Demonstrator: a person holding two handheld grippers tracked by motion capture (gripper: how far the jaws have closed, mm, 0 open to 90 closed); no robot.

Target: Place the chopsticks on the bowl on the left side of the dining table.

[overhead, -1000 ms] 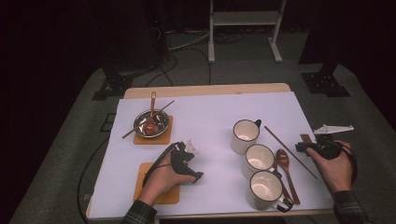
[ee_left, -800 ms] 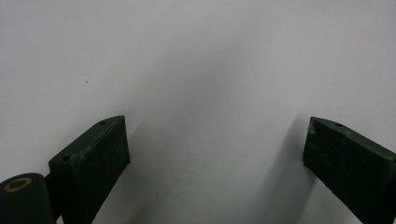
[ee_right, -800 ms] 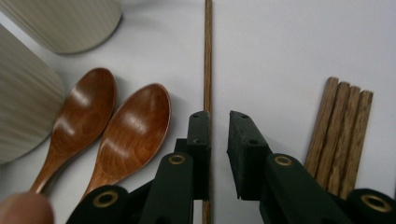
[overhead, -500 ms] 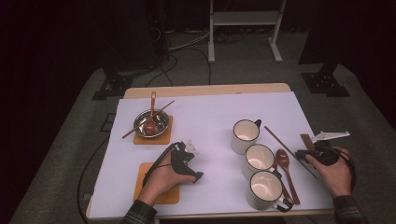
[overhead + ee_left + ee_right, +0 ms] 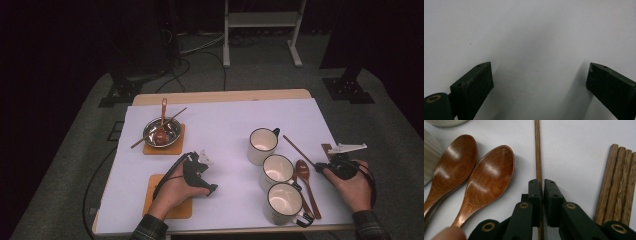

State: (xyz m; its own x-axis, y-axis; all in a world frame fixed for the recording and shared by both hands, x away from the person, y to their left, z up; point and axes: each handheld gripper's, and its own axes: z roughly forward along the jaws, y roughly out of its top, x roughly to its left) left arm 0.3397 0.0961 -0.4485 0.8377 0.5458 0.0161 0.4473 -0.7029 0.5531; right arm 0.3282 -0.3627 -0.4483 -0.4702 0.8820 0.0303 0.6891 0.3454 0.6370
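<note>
Lying between right claw [image 5: 542, 185] jaws: chopstick [image 5: 538, 150].

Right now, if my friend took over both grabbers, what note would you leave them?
Right gripper: its jaws have just been closing and now pinch a single thin brown wooden chopstick lying on the white table cover.
Left gripper: open, holding nothing, over bare cover.
Nearby: two glossy brown wooden spoons, a bundle of wooden sticks, three white mugs.
Done: a small metal bowl on a wooden coaster already holds a spoon and chopstick.
Left: lift this chopstick; probably set the empty wooden coaster likewise.
</note>
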